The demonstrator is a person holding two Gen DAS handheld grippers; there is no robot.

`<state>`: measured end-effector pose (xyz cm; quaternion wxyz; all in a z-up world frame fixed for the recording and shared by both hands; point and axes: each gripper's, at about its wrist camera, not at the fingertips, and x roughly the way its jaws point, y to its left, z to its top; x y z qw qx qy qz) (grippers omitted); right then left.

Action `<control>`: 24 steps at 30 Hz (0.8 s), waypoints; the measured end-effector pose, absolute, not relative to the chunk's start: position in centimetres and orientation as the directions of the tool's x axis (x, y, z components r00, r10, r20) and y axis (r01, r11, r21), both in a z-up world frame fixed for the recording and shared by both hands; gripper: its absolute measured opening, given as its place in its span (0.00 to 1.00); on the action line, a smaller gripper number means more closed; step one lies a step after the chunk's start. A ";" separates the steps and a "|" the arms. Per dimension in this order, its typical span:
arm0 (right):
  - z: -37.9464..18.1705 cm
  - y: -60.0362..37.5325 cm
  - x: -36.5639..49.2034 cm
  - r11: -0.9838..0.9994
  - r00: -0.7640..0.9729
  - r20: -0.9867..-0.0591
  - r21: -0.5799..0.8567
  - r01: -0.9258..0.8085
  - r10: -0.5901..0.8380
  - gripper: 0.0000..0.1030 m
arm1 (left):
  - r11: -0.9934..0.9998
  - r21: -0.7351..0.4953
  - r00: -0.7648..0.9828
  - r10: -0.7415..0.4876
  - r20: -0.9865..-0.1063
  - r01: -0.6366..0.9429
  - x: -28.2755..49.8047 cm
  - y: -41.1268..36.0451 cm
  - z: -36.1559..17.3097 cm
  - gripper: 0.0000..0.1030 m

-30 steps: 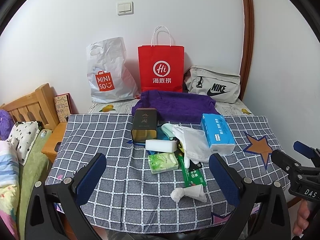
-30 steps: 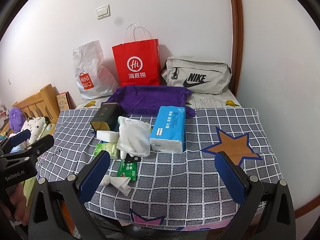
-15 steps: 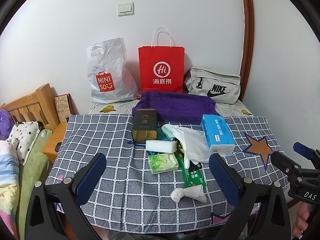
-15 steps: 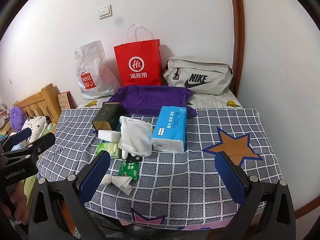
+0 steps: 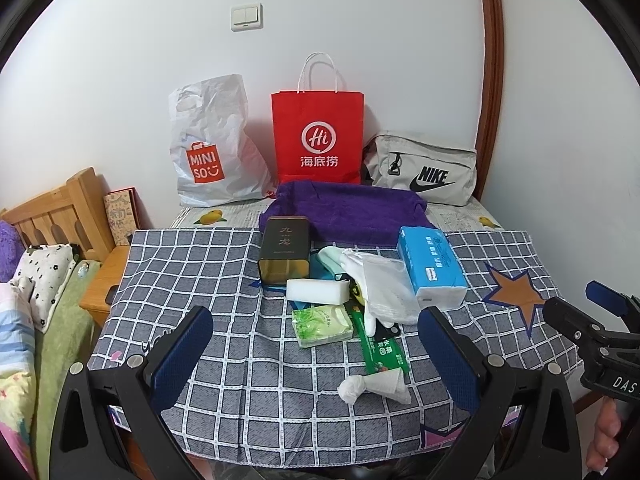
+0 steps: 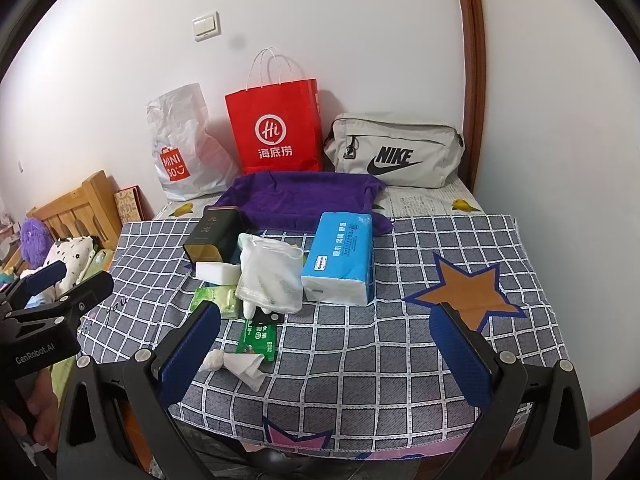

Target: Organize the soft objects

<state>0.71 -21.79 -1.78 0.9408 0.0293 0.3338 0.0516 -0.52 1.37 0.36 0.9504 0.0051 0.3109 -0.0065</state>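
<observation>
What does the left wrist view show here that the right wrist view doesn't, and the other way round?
Only the left wrist view shows the right gripper at its right edge, open and empty, plus the teal cloth behind the white sponge.

Only the right wrist view shows the left gripper at its left edge, also open and empty.

Both show the blue tissue pack, dark tin, purple towel, red paper bag and crumpled tissue on the checked cloth.

Glossy plastic wraps the blue tissue pack (image 5: 432, 266), beside a matt purple towel (image 5: 352, 212) and checked cloth tablecloth (image 5: 192, 264).
</observation>
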 end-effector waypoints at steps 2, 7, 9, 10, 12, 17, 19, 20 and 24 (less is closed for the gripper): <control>-1.8 -21.9 0.8 0.993 0.772 -0.625 0.089 -0.077 0.116 1.00 | 1.000 0.004 0.802 -0.015 -0.597 0.022 -0.3 1.3 0.1 1.00; -2.1 -22.5 1.0 0.992 0.772 -0.624 0.106 -0.070 0.121 1.00 | 1.000 0.016 0.780 -0.011 -0.625 0.027 0.5 1.1 -1.3 1.00; -2.5 -22.7 1.2 0.992 0.768 -0.628 0.108 -0.068 0.121 1.00 | 0.999 0.017 0.764 -0.013 -0.645 0.031 1.0 1.1 -2.3 1.00; -2.8 -22.8 1.3 0.992 0.765 -0.633 0.107 -0.064 0.118 1.00 | 0.999 0.017 0.755 -0.015 -0.655 0.034 1.3 1.1 -2.8 1.00; -3.4 -22.9 1.8 0.992 0.757 -0.642 0.111 -0.059 0.117 1.00 | 0.999 0.009 0.730 -0.028 -0.683 0.046 2.2 1.2 -4.2 1.00; -5.1 -23.3 3.0 0.991 0.735 -0.668 0.122 -0.047 0.117 1.00 | 0.997 -0.019 0.673 -0.068 -0.737 0.080 3.6 1.0 -7.4 0.99; -5.6 -23.3 3.4 0.992 0.729 -0.675 0.123 -0.043 0.115 1.00 | 0.995 -0.016 0.661 -0.075 -0.746 0.094 3.8 0.6 -8.7 0.99; -6.0 -23.3 3.6 0.992 0.725 -0.679 0.123 -0.043 0.115 1.00 | 0.994 -0.014 0.653 -0.080 -0.753 0.106 4.0 0.2 -9.3 0.99; -7.3 -23.1 4.4 0.992 0.707 -0.697 0.120 -0.048 0.118 1.00 | 0.991 0.019 0.625 -0.069 -0.777 0.133 4.7 -0.7 -11.5 0.99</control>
